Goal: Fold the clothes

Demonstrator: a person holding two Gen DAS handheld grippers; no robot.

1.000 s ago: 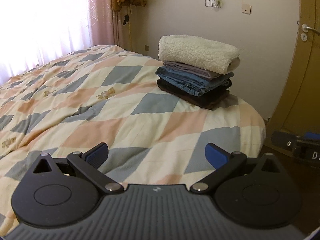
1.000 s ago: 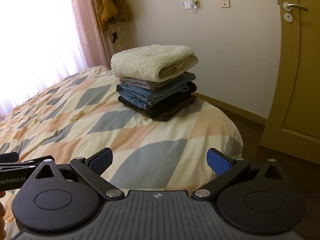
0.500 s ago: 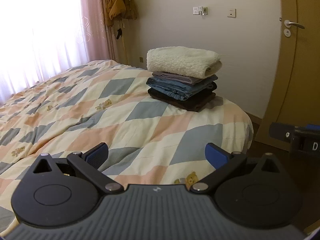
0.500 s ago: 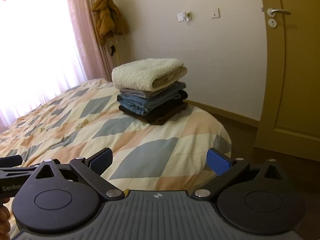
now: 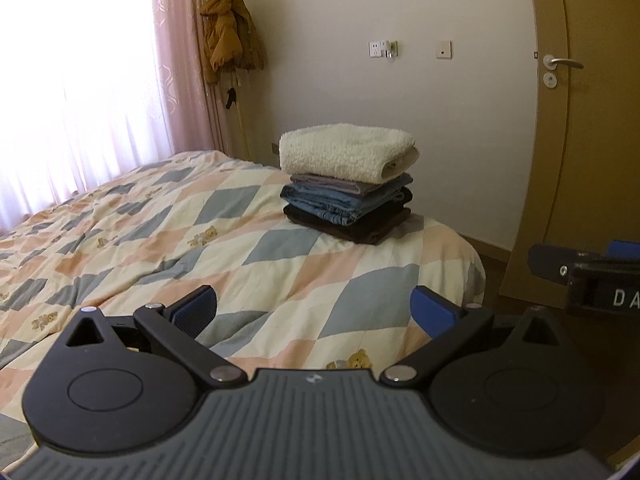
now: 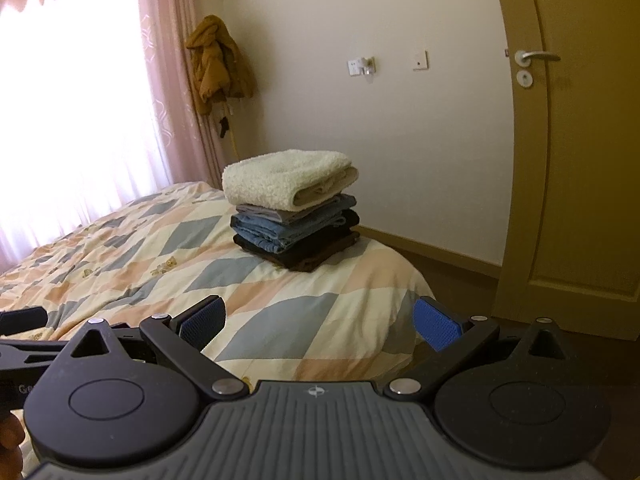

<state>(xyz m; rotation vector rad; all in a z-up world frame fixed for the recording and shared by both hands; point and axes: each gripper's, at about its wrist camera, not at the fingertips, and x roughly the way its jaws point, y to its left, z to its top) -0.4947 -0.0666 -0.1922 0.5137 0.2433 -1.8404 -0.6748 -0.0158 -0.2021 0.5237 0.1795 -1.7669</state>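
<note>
Left gripper [image 5: 313, 312]: spread wide, blue pads [image 5: 196, 310] apart, nothing held; hovering over the near edge of the bed, pointed toward the far corner.
Right gripper [image 6: 320, 322]: likewise fully parted and empty; pad faces [image 6: 436, 326] clear of any fabric; set to the right of the left one, over the bed's foot edge.
Quilt [image 5: 168, 236]: diamond-patterned, rumpled, covering the bed; bare of loose garments in both views.
Folded stack [image 5: 348, 184]: on the far right corner of the bed, well apart from both sets of fingers; dead ahead and slightly right from the left wrist view, ahead and slightly left from the right wrist view [image 6: 294, 210].
Stack order: dark brown at the bottom, black, blue denim, a thin grey layer, a thick cream fleece [image 6: 288, 178] on top.
Long axis: running left-right across both views, folded edges facing the right and near side.
Nearer hand: hard to call; roughly equal reach, the stack lying between the two lines of sight.
Task progress: seemingly finished or nearly so, no unfolded item visible.
Jacket [image 5: 230, 30]: mustard, hung at the curtain's edge on the far wall.
Door [image 6: 576, 140]: shut, far right.
</note>
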